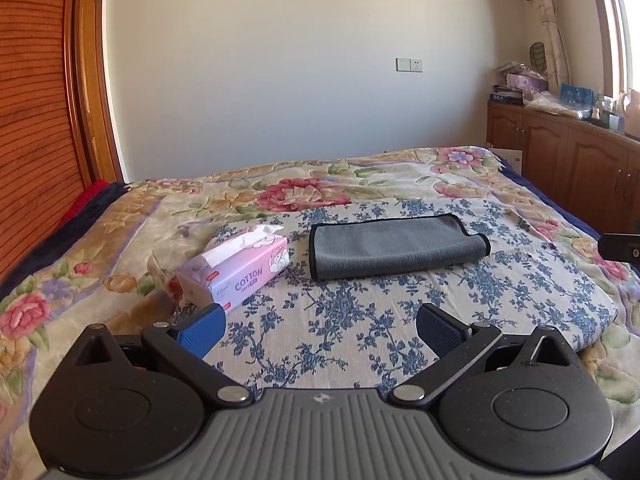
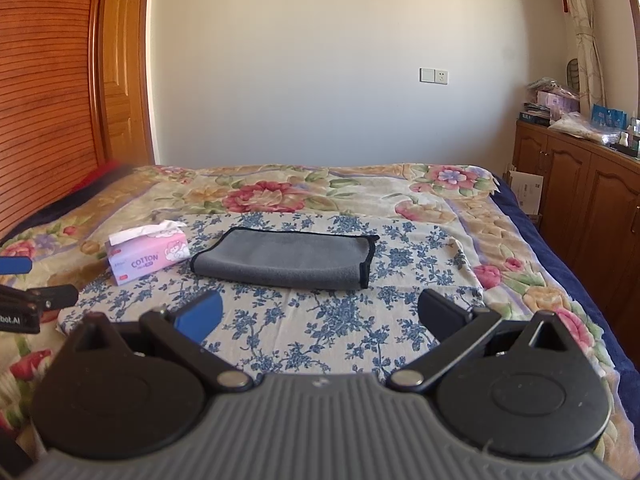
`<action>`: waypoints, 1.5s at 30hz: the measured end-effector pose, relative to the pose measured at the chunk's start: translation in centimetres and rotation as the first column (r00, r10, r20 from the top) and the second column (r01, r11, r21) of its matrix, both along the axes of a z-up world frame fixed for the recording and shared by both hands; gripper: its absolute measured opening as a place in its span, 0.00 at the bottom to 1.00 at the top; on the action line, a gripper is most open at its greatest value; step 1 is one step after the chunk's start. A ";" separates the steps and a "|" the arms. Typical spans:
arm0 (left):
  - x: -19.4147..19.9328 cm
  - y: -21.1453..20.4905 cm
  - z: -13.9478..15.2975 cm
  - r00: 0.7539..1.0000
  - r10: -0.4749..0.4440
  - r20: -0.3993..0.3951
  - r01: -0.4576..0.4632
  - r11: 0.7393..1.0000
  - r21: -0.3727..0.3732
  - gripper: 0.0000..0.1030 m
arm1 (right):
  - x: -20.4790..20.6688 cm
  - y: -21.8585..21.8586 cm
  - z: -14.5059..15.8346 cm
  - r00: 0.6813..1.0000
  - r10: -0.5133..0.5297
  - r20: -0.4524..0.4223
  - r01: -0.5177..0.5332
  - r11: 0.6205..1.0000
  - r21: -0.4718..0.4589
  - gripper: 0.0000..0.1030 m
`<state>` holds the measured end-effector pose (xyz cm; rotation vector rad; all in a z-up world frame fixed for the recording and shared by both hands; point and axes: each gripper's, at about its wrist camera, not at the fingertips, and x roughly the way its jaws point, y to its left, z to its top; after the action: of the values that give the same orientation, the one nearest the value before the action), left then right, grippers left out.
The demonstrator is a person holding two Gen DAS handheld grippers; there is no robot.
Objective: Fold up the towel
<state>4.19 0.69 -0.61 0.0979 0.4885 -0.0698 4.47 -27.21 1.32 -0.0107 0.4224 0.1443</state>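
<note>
A grey towel with a black hem lies folded into a long strip on a blue-flowered cloth spread over the bed. It also shows in the right wrist view. My left gripper is open and empty, held above the cloth well short of the towel. My right gripper is open and empty too, also short of the towel. Part of the left gripper shows at the left edge of the right wrist view.
A pink tissue pack lies just left of the towel, also in the right wrist view. A floral blanket covers the bed. A wooden headboard stands left; wooden cabinets with clutter stand right.
</note>
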 end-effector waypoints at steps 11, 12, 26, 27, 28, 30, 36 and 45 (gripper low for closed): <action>-0.4 0.4 -1.1 1.000 0.021 0.017 -0.021 1.000 0.001 1.00 | -0.2 -0.4 -0.9 1.000 -0.011 0.011 0.011 1.000 0.000 1.00; -0.4 0.4 -1.1 1.000 0.021 0.019 -0.021 1.000 0.002 1.00 | -0.2 -0.5 -1.0 1.000 -0.016 0.013 0.016 1.000 0.003 1.00; -0.9 0.2 -0.9 0.996 0.026 0.087 -0.025 1.000 -0.006 1.00 | -0.8 -0.7 -1.0 0.996 -0.040 0.081 0.040 0.999 0.008 1.00; -0.9 0.2 -0.8 0.996 0.027 0.090 -0.027 1.000 -0.007 1.00 | -0.8 -0.6 -1.0 0.995 -0.040 0.089 0.040 0.999 0.003 1.00; -0.9 0.2 -0.8 0.995 0.029 0.093 -0.028 1.000 -0.006 1.00 | -0.9 -0.6 -1.0 0.994 -0.040 0.098 0.040 0.999 -0.002 1.00; -1.0 0.2 -0.7 0.994 0.031 0.104 -0.031 1.000 -0.001 1.00 | -1.0 -0.5 -0.9 0.992 -0.040 0.116 0.041 0.999 -0.011 1.00; -1.3 0.1 -0.5 0.990 0.024 0.137 -0.027 1.000 0.016 1.00 | -1.2 -0.8 -0.7 0.988 -0.054 0.146 0.055 0.998 -0.005 1.00; -1.7 -0.2 -0.1 0.983 0.006 0.184 -0.011 1.000 0.027 1.00 | -1.5 -1.3 -0.6 0.983 -0.071 0.170 0.070 0.997 0.012 1.00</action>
<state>2.44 0.54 -0.73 0.1287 0.3056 -0.0451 2.94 -28.48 0.76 -0.0021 0.2508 0.0736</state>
